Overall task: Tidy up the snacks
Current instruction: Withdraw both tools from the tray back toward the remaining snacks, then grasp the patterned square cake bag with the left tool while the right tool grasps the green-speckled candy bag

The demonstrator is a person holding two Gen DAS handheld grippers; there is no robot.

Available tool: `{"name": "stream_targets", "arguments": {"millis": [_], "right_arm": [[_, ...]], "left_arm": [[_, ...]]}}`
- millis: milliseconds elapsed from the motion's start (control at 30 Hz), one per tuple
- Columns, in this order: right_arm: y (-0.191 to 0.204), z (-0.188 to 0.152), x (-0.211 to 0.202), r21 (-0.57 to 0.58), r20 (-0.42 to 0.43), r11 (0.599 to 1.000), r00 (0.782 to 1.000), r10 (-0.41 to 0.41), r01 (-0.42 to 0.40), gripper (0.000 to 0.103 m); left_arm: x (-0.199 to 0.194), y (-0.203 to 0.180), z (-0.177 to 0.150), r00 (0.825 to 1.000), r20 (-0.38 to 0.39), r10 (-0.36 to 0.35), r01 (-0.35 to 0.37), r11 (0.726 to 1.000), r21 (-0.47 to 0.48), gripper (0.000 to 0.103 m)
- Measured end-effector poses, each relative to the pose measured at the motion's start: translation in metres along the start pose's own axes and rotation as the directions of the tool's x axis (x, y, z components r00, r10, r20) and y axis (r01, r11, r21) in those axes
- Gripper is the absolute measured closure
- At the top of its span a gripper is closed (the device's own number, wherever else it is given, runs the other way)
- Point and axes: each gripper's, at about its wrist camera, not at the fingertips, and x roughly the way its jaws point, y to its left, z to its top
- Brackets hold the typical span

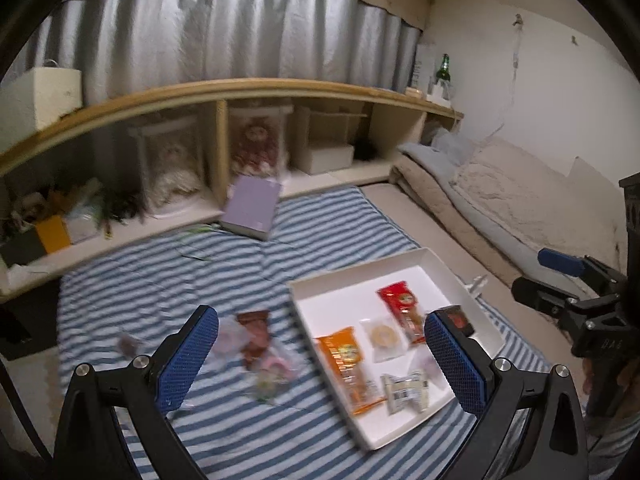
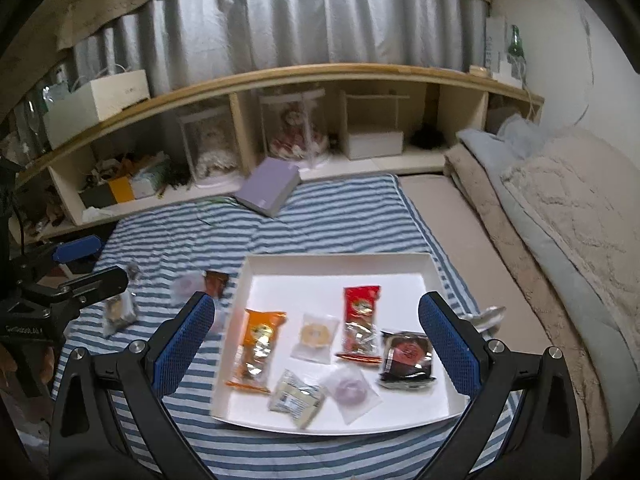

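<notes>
Hovering, my right gripper (image 2: 316,344) spread wide, empty, above the white tray (image 2: 340,266) holding six snack packets. Left gripper (image 1: 322,354) equally wide, empty, over loose snacks (image 1: 256,336) on the striped blanket (image 1: 160,264), just beside the tray.

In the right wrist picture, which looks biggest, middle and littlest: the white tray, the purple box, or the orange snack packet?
1. White tray, clearly biggest.
2. Purple box and orange snack packet look about alike; the box lies farther away, so I won't rank them.
</notes>
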Motion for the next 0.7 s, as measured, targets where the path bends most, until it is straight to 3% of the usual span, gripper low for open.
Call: {"name": "stream_targets", "arguments": {"millis": [400, 700], "right_arm": [[0.071, 0.001, 0.011, 0.014, 0.009, 0.997, 0.997, 0.082, -0.082, 0.000], [0.127, -0.011, 0.049, 0.037, -0.021, 0.993, 0.993, 0.113, -0.112, 0.000]], "left_arm": [[-0.067, 0.074, -0.026, 0.996, 0.003, 0.095, -0.095, 0.996, 0.006, 0.000], [-0.059, 0.138, -0.050, 0.996, -0.030, 0.088, -0.088, 0.996, 0.003, 0.000]]}}
